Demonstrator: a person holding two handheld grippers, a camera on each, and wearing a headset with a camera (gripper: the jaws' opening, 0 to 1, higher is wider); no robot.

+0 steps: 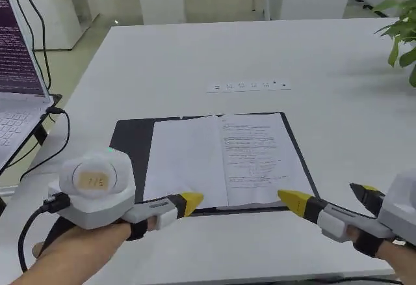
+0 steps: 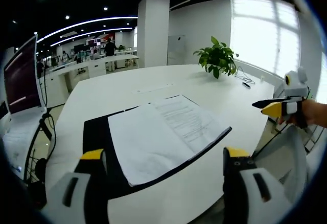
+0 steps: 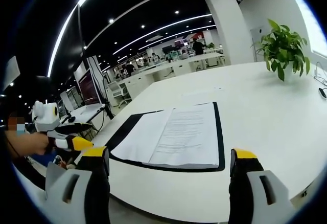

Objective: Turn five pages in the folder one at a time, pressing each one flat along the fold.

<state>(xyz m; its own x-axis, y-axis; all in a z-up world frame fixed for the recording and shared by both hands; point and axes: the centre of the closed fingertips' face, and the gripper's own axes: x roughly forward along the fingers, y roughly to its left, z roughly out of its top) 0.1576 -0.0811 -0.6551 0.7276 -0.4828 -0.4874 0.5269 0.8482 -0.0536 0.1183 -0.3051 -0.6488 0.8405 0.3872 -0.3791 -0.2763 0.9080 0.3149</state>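
While the folder (image 1: 214,161) lies open just ahead of both claws, the left gripper (image 2: 164,154) and right gripper (image 3: 169,152) hover with jaws spread, empty. A page turn seems about to begin; next, the right one should catch the near corner of the right page (image 1: 255,158).

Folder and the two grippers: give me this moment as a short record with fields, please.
folder: lies open on the white table, black cover down
left page: blank side up
right page: printed text, lying flat
left gripper: jaws apart, holding nothing, near the folder's front edge
right gripper: jaws apart, holding nothing, off the folder's front right corner
grip on a page: none
nearby: laptop at the left, plant at the far right
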